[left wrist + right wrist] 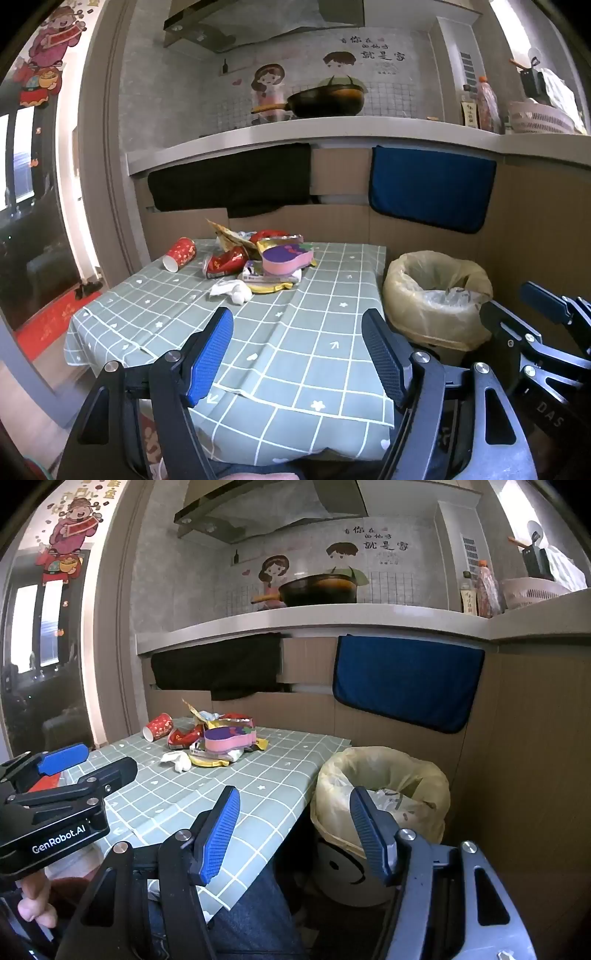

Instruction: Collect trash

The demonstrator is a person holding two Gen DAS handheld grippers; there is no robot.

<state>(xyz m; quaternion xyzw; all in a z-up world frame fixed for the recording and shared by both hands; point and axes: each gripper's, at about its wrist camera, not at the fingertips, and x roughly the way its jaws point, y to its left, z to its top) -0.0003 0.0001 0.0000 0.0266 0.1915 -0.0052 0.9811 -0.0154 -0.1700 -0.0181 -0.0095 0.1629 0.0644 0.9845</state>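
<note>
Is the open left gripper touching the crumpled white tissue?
Apart. In the left wrist view, bare green checked tablecloth separates the left gripper from the tissue.

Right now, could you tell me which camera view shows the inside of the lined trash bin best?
The right wrist view: the trash bin sits close and central, its mouth open toward the camera, with rubbish visible inside. In the left wrist view the trash bin lies off to the right, partly hidden behind the right claw.
</note>
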